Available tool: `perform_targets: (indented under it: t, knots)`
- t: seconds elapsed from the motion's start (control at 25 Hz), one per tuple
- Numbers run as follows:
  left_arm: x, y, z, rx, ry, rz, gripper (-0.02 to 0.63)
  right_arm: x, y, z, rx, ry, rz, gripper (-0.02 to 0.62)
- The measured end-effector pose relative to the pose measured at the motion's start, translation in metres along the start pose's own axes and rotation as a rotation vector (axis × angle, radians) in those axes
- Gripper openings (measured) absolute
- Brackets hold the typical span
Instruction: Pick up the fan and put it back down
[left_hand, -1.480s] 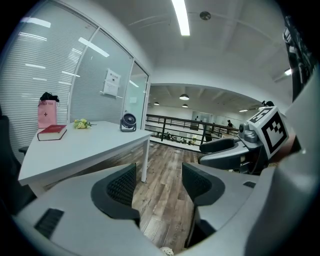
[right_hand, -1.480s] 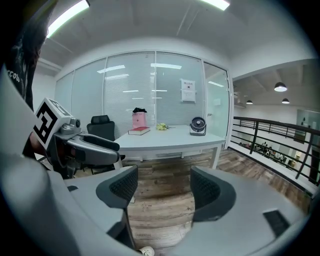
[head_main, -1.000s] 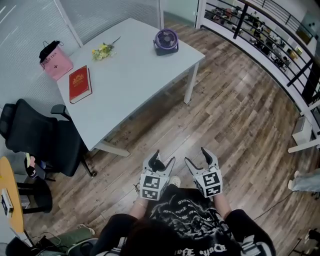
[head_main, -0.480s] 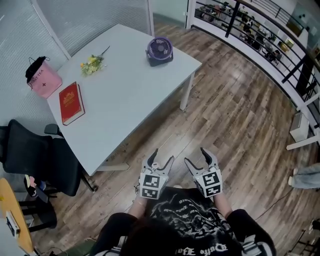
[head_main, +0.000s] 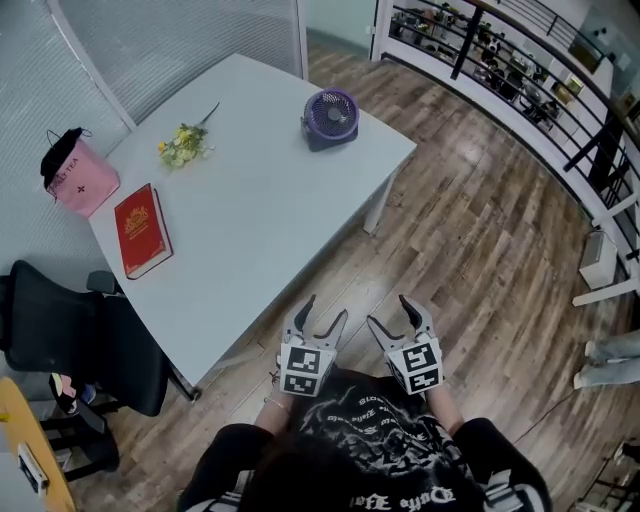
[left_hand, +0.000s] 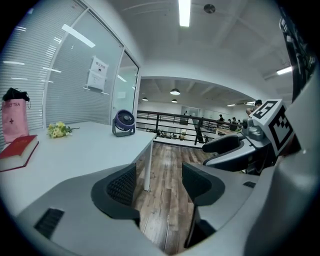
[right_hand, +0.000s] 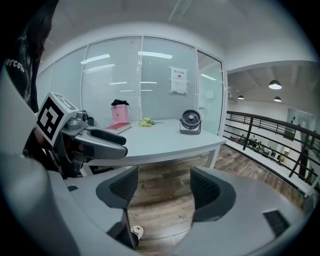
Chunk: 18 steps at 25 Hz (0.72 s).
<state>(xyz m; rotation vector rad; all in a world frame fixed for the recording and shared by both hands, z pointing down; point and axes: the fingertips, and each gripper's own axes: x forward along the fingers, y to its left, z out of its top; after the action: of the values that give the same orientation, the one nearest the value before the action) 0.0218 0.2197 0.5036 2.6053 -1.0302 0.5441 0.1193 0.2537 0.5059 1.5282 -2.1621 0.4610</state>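
Note:
A small purple fan (head_main: 331, 117) stands upright near the far right corner of a pale table (head_main: 250, 220); it also shows as the fan (left_hand: 123, 123) in the left gripper view and the fan (right_hand: 190, 122) in the right gripper view. My left gripper (head_main: 321, 317) and right gripper (head_main: 391, 314) hang side by side over the wooden floor, short of the table's near edge and well apart from the fan. Both are open, and nothing lies between the left gripper (left_hand: 157, 185) jaws or the right gripper (right_hand: 163, 187) jaws.
On the table lie a red book (head_main: 141, 230), a bunch of yellow flowers (head_main: 181, 145) and a pink bag (head_main: 76, 178). A black office chair (head_main: 75, 335) stands at the table's left end. A railing (head_main: 520, 90) runs along the right. A glass wall backs the table.
The table and fan have come nearer and shifted in the head view as the person walked toward them. Both grippers stayed open and held in front of the body.

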Motion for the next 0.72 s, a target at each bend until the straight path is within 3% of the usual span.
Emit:
perform_targets:
  t: [0.72]
  knots:
    - [0.039, 0.083, 0.023, 0.044, 0.012, -0.058, 0.288, 0.079, 0.002, 0.033, 0.051, 0.007, -0.067, 0.316]
